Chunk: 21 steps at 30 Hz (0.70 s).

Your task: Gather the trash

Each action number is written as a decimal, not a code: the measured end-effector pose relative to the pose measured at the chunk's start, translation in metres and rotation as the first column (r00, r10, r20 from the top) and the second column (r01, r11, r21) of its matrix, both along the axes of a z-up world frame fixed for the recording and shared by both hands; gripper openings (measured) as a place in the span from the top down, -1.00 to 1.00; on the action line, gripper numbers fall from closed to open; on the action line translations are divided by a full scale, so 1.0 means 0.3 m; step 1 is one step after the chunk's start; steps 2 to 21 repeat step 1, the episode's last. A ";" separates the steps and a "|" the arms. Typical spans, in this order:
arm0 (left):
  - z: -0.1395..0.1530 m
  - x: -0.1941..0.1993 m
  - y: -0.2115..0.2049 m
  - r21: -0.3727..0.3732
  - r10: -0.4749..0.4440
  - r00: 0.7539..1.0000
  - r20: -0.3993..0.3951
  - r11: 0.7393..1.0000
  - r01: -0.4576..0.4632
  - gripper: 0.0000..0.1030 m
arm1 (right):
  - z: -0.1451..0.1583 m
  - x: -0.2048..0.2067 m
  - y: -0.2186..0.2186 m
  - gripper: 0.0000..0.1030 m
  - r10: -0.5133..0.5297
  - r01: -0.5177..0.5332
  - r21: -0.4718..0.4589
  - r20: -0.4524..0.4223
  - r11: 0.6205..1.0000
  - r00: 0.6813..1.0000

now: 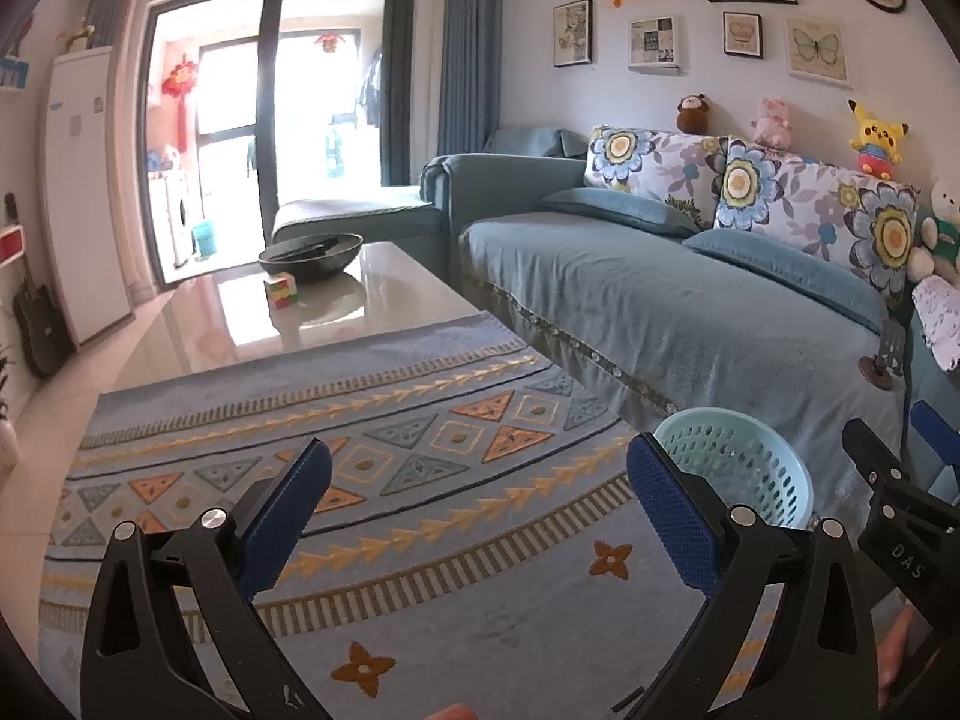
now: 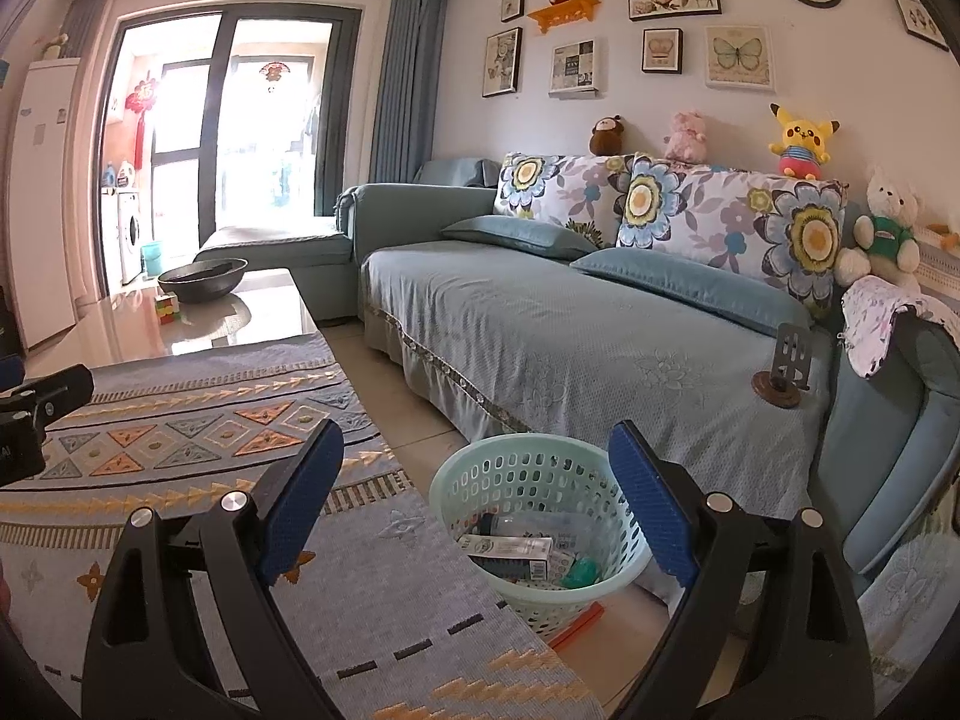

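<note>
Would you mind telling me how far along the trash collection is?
Done: the basket on the floor already holds a bottle, a carton and other trash. In hand: nothing; left gripper and right gripper are open. Left: possibly the red strip beside the basket.
</note>
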State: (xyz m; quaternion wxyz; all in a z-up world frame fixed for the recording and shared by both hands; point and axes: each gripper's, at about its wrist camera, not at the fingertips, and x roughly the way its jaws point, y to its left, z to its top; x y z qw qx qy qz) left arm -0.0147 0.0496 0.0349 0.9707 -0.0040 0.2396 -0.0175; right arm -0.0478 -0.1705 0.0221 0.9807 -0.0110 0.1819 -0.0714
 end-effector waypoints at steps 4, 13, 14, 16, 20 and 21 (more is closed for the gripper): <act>-0.001 0.000 0.001 -0.001 0.000 1.000 0.001 1.000 0.000 -0.86 | 0.002 0.003 0.000 -0.66 0.003 -0.003 0.000 -0.002 1.000 1.000; -0.001 0.000 0.001 -0.001 0.000 1.000 0.001 1.000 0.000 -0.86 | 0.002 0.003 0.000 -0.66 0.003 -0.003 0.000 -0.002 1.000 1.000; -0.001 0.000 0.001 -0.001 0.000 1.000 0.001 1.000 0.000 -0.86 | 0.002 0.003 0.000 -0.66 0.003 -0.003 0.000 -0.002 1.000 1.000; -0.001 0.000 0.001 -0.001 0.000 1.000 0.001 1.000 0.000 -0.86 | 0.002 0.003 0.000 -0.66 0.003 -0.003 0.000 -0.002 1.000 1.000; -0.001 0.000 0.001 -0.001 0.000 1.000 0.001 1.000 0.000 -0.86 | 0.002 0.003 0.000 -0.66 0.003 -0.003 0.000 -0.002 1.000 1.000; -0.001 0.000 0.001 -0.001 0.000 1.000 0.001 1.000 0.000 -0.86 | 0.002 0.003 0.000 -0.66 0.003 -0.003 0.000 -0.002 1.000 1.000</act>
